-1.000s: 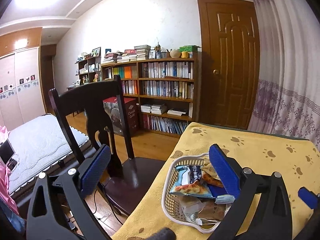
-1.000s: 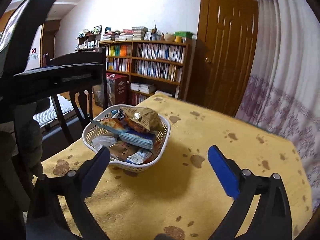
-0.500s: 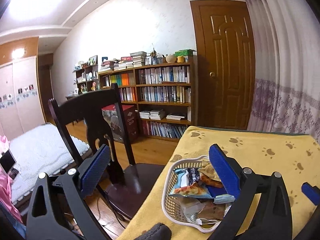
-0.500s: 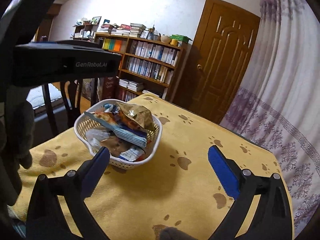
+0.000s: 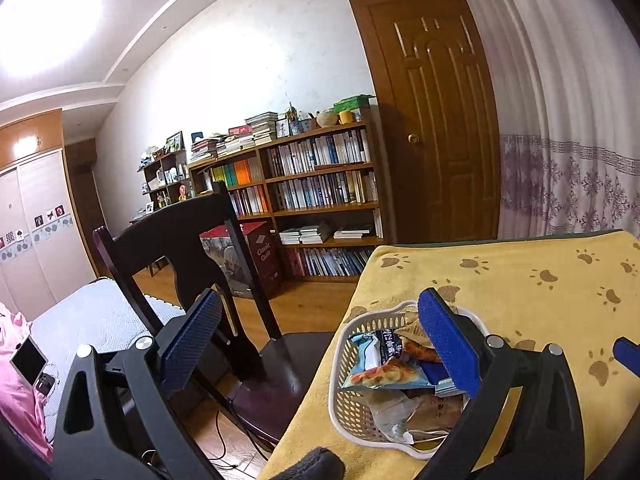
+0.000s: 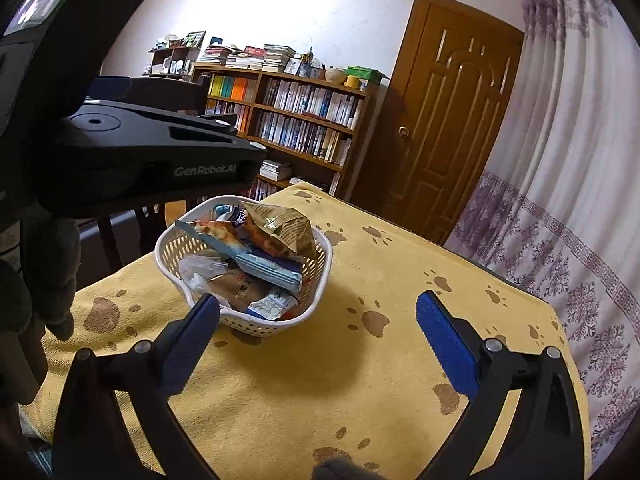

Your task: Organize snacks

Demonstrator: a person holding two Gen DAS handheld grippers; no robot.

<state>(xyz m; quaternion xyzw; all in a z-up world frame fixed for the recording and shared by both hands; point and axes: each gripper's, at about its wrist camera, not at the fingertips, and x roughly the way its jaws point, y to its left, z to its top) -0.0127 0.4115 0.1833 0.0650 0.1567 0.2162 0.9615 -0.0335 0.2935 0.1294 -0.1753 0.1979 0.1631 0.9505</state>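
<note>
A white slotted basket [image 6: 172, 248] [image 5: 340, 400] heaped with several snack packets stands at the table's left end on a yellow paw-print cloth [image 6: 380, 280]. A tan and gold packet [image 6: 280, 226] tops the heap, beside a pale blue packet [image 5: 384, 364]. My right gripper [image 6: 318, 316] hovers open just in front of the basket, nothing between its blue pads. My left gripper [image 5: 320, 324] is open too, held over the table's left edge, its right finger above the basket. The left gripper's black body [image 6: 152, 160] fills the right wrist view's upper left.
A dark wooden chair [image 5: 192, 256] stands against the table's left side. Behind are a bookcase [image 5: 320, 192], a brown door [image 5: 436, 120] and a patterned curtain [image 6: 560, 220]. A bed [image 5: 80, 320] lies at far left. Grey-gloved fingers [image 6: 48, 272] hold the left gripper.
Both views have tilted and shifted: the right gripper has come closer to the basket, which now sits higher and more central. The left gripper has drifted slightly. Both stay open.
</note>
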